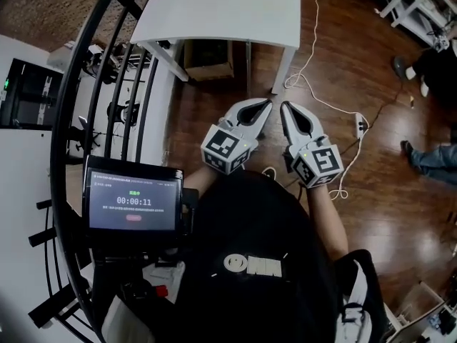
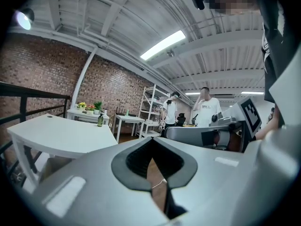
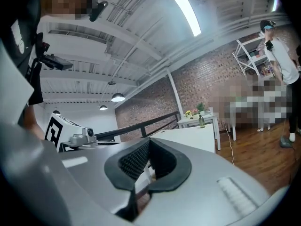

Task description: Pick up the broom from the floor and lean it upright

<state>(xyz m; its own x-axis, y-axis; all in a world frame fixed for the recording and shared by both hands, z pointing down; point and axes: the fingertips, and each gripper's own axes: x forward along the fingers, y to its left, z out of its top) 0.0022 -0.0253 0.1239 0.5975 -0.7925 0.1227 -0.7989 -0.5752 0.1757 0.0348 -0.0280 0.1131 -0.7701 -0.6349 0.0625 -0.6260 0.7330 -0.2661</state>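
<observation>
No broom shows in any view. In the head view both grippers are held side by side at waist height over the dark wood floor, pointing away from the person. The left gripper [image 1: 265,105] is shut with nothing between its jaws, and so is the right gripper [image 1: 284,108]. In the left gripper view its own jaws [image 2: 152,142] meet at the tips with only floor seen through the pad gap, and the right gripper [image 2: 221,133] shows beside it. The right gripper view shows its jaws [image 3: 148,142] closed and bare.
A white table [image 1: 221,9] stands ahead with a cardboard box [image 1: 208,59] under it. A black curved railing [image 1: 107,70] runs along the left. A white cable and power strip [image 1: 360,125] lie on the floor at right, near other people's feet [image 1: 421,156].
</observation>
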